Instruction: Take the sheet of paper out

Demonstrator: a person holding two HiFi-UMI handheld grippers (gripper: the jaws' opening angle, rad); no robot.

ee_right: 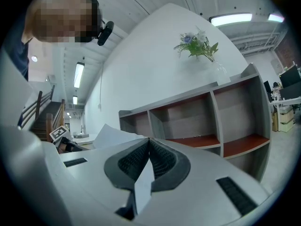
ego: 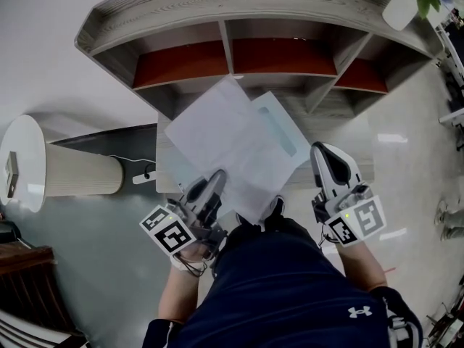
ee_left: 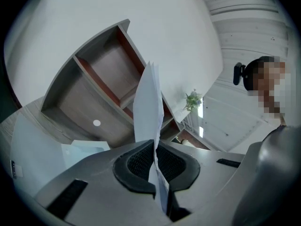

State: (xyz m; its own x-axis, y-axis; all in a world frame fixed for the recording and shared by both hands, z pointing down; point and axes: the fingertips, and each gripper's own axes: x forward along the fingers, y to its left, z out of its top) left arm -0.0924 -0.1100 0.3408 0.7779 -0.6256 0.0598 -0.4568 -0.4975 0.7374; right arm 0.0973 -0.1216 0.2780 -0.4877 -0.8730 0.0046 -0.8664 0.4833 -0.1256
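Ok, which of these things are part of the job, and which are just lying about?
Part of the job:
- sheet of paper, pinched in the left gripper
- envelope, pinched in the right gripper

Just lying about:
- shelf unit
- plant on top of it
- ribbed white cylinder
- table

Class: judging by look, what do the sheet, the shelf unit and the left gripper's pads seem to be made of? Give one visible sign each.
Sheet: thin matt white paper; it curves and creases where gripped.
Shelf unit: probably wood or laminate board; grey grain outside, red-brown shelves.
Left gripper's pads: likely black rubber, finely ribbed.
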